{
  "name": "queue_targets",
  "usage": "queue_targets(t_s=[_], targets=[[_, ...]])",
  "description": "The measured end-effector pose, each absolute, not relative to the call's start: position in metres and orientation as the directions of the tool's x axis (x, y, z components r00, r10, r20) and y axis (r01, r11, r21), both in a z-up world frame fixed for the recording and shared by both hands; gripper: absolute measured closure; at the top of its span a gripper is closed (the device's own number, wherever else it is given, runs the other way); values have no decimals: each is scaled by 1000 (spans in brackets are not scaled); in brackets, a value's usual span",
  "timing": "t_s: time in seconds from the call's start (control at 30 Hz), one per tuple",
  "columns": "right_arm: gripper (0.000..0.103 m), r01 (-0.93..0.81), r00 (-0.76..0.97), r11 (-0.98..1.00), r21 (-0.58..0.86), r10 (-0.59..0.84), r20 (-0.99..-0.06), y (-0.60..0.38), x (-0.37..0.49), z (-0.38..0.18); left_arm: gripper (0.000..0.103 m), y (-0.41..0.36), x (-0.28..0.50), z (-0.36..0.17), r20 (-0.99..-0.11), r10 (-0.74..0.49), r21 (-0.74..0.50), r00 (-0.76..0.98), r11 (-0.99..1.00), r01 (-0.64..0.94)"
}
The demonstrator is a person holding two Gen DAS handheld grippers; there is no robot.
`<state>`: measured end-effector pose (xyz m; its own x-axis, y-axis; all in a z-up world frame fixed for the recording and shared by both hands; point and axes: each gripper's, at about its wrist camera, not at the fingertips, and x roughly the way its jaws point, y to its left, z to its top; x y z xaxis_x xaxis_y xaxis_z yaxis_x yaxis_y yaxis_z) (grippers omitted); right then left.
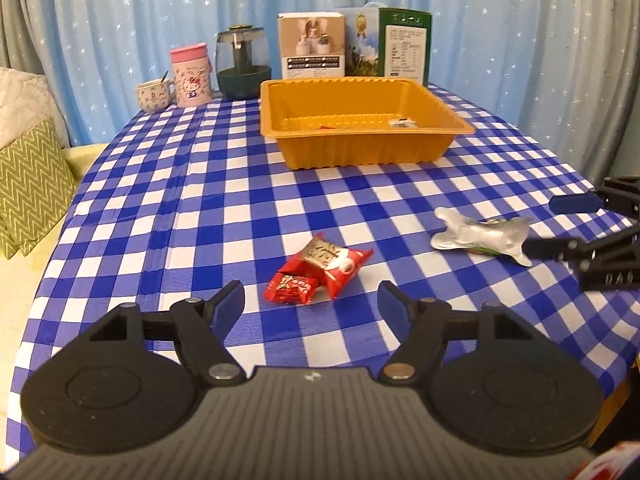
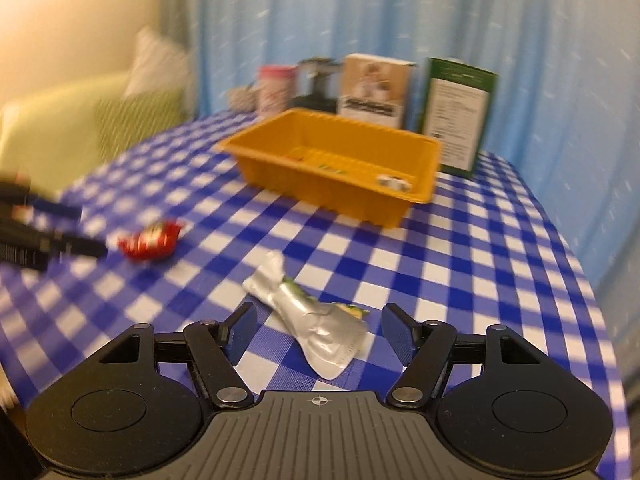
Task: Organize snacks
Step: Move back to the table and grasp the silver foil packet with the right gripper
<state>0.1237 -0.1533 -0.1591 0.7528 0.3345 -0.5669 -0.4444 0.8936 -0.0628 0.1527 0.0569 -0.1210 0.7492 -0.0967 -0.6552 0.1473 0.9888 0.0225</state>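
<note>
Two red snack packets [image 1: 316, 274] lie together on the blue checked tablecloth, just ahead of my open left gripper [image 1: 312, 304]. They also show in the right wrist view [image 2: 150, 242]. A silver snack packet [image 2: 316, 330] lies between the fingers of my open right gripper [image 2: 320, 330], which is empty. The silver packet [image 1: 480, 236] and the right gripper [image 1: 560, 224] show at the right in the left wrist view. An orange tray [image 1: 360, 148] stands further back with a few small snacks inside; it also shows in the right wrist view [image 2: 332, 196].
At the table's back edge stand a mug [image 1: 154, 96], a pink cup [image 1: 191, 76], a dark glass jar [image 1: 242, 64], a beige box [image 1: 312, 46] and a green box [image 1: 404, 44]. A sofa with a green cushion [image 1: 28, 184] is on the left.
</note>
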Motion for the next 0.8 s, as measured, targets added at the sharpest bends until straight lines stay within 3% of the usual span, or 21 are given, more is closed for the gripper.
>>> queue_targets(t_s=[0.3, 0.37, 0.43, 0.8], targets=[[36, -549, 724, 811, -202, 341, -599, -131, 144, -179, 33, 63, 164, -131, -678, -99, -8, 728, 992, 127], [49, -572, 714, 791, -217, 350, -607, -127, 150, -182, 33, 64, 166, -133, -681, -102, -16, 725, 992, 125], [55, -599, 698, 770, -221, 367, -615, -122, 157, -184, 33, 65, 168, -134, -685, -105, -22, 721, 992, 123], [65, -634, 631, 750, -187, 361, -687, -115, 172, -193, 33, 63, 175, -138, -693, -122, -45, 710, 991, 126]])
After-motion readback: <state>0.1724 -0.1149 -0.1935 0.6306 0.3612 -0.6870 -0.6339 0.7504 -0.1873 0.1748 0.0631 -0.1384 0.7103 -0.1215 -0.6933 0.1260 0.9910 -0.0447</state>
